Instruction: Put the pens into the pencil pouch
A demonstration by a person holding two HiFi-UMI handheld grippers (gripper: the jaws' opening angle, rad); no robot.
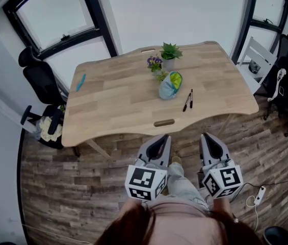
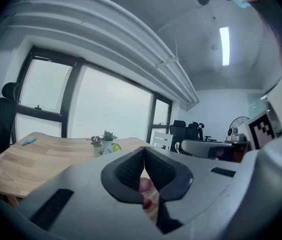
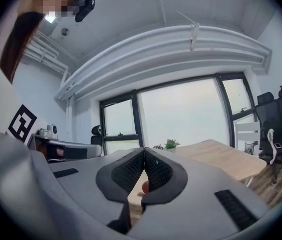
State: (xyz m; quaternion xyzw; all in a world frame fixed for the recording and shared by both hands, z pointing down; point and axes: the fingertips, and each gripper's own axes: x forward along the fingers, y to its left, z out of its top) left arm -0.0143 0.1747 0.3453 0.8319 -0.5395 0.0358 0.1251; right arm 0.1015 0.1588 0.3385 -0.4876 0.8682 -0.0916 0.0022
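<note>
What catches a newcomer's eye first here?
A pale wooden table fills the head view, a pencil pouch at its middle in front of two potted plants. Two dark pens lie just right of it; a blue pen lies near the left edge. The left gripper and right gripper, shut and empty, are short of the table.

The light wooden counter (image 1: 118,103) bears a blue-green pencil pouch (image 1: 170,86), two black pens (image 1: 191,99), a blue pen (image 1: 80,82) and two small potted plants (image 1: 170,52).
</note>
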